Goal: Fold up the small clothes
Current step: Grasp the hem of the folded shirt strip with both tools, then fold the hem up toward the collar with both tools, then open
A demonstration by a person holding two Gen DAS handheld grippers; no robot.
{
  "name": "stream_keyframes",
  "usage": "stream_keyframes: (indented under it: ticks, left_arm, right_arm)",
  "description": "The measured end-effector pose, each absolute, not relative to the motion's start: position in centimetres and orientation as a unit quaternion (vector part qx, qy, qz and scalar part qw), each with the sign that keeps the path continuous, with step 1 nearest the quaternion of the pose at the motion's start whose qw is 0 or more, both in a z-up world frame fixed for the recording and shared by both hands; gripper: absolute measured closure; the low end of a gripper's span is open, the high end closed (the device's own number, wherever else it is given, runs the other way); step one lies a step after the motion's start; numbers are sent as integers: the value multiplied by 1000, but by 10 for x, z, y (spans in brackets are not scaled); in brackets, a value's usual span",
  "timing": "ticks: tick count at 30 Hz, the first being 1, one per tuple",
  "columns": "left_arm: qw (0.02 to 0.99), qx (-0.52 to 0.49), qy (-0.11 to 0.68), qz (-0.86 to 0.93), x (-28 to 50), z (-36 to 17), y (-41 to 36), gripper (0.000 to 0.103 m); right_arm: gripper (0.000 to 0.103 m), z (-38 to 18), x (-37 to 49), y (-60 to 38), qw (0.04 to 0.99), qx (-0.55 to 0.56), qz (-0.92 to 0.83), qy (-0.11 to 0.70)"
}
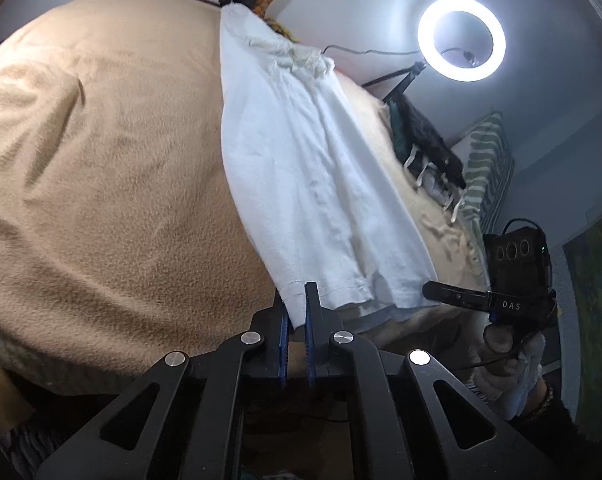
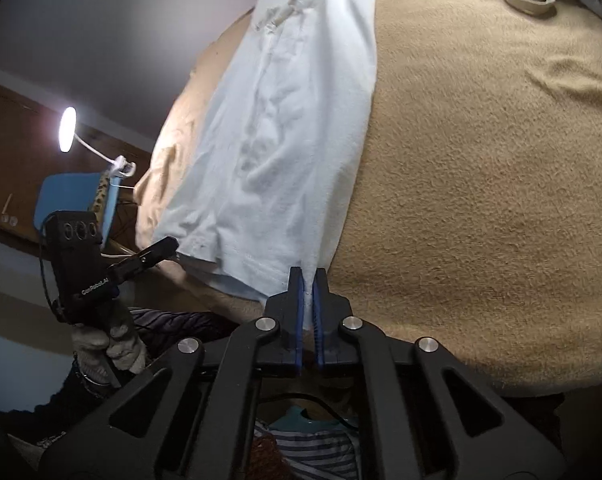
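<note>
A white shirt [image 1: 301, 168] is lying folded lengthwise into a long strip on a tan blanket [image 1: 101, 160] that covers the bed, stretching straight away from both sets of fingers toward its collar at the far end.

The left gripper [image 1: 297, 300] is clamping the near hem corner of the shirt, its blue-padded fingers [image 1: 309, 320] closed tight on the fabric, which is running down between them. The right gripper [image 2: 308, 284] is doing the same at the other near corner, its fingers [image 2: 298, 304] pinched shut on a thin fold of white cloth.

Each gripper is showing in the other's view, just beside the hem: the right one off to the right of the left fingers, the left one off to the left of the right fingers, each held by a gloved hand [image 2: 109, 344].

Beyond the shirt, far to the right of the left fingers, a ring light [image 1: 461, 38] is glowing, with dark clothes [image 1: 425, 136] piled beneath it.
</note>
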State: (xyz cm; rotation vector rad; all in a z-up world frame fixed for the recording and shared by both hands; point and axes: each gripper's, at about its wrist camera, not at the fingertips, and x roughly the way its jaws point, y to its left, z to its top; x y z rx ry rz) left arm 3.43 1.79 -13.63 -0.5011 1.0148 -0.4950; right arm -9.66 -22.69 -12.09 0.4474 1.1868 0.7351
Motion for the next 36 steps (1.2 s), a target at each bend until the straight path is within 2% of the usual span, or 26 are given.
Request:
stream_keyframes:
  ticks: [4, 9, 12, 20, 36]
  left_arm:
    - [830, -213, 461, -230, 30, -123, 23, 98]
    - [818, -202, 493, -217, 35, -149, 19, 98]
    - [815, -204, 498, -215, 34, -153, 21, 98]
    - [813, -224, 487, -228, 41, -138, 24, 98]
    - [826, -233, 466, -213, 142, -91, 25, 98]
  right_arm:
    - [98, -106, -104, -238, 753, 206, 346, 520]
    - [99, -138, -99, -224, 739, 176, 320, 566]
    - [99, -129, -99, -223, 746, 161, 325, 558]
    - [99, -123, -91, -234, 744, 191, 331, 549]
    - [99, -72, -4, -232, 780, 236, 296, 498]
